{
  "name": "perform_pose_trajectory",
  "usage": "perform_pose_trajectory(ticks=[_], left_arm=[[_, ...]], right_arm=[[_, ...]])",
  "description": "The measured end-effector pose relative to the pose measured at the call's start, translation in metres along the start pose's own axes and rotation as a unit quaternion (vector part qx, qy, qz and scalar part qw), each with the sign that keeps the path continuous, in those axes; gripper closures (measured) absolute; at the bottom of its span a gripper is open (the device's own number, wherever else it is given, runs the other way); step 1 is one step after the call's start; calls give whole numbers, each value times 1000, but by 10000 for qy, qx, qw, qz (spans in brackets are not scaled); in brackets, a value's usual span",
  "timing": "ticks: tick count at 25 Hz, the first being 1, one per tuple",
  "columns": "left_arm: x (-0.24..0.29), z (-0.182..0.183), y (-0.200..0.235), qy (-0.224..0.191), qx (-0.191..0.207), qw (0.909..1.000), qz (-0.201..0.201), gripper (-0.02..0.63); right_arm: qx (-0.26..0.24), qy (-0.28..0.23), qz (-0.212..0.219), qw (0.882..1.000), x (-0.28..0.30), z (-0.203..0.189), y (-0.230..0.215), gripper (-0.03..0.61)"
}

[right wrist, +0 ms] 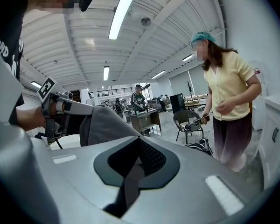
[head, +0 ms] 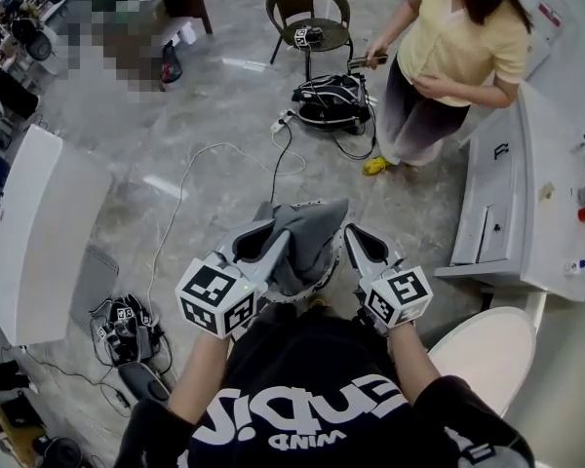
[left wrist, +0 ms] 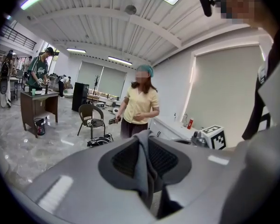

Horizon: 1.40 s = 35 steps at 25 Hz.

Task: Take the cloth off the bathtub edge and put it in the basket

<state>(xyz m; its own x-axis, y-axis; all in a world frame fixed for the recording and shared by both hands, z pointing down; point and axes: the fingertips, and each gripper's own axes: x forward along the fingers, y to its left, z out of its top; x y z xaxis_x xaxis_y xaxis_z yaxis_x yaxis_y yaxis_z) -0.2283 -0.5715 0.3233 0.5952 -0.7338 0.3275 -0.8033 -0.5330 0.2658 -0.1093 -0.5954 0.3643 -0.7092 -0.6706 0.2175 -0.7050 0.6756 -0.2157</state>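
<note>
Grey soft cloth point(head: 310, 230), limp folds, clamped at either end by left gripper point(head: 274, 245), right gripper point(head: 354, 242)

Open lab hall with a mock bathroom corner

A wide, polished grey floor point(head: 224, 135) runs under a ribbed ceiling point(left wrist: 107, 27) hung with strip lights point(right wrist: 123, 8). Loose cables point(head: 190, 178) and a gear bag point(head: 331, 100) lie by a wicker chair point(head: 310, 13). A person point(left wrist: 38, 71) stands at a wooden counter point(left wrist: 37, 104) further back, and a white vanity cabinet point(head: 502, 203) lines one side.
</note>
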Motion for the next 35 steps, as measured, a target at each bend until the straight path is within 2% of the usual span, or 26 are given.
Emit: perform_pose_trajectory(ticks=[22,30,35], left_arm=[[23,-46,16,492,-192,9983,-232,555],[36,-81,20,699,-416,9963,-278,555],[54,-109,32,838,-415,9952,-275,555]], right_arm=[[190,185,-258,9993,13,-25,-14,569],[299,414,-320,9982,14,-49,-20,569],[310,541,-415,9972,24,-67,-32,569]])
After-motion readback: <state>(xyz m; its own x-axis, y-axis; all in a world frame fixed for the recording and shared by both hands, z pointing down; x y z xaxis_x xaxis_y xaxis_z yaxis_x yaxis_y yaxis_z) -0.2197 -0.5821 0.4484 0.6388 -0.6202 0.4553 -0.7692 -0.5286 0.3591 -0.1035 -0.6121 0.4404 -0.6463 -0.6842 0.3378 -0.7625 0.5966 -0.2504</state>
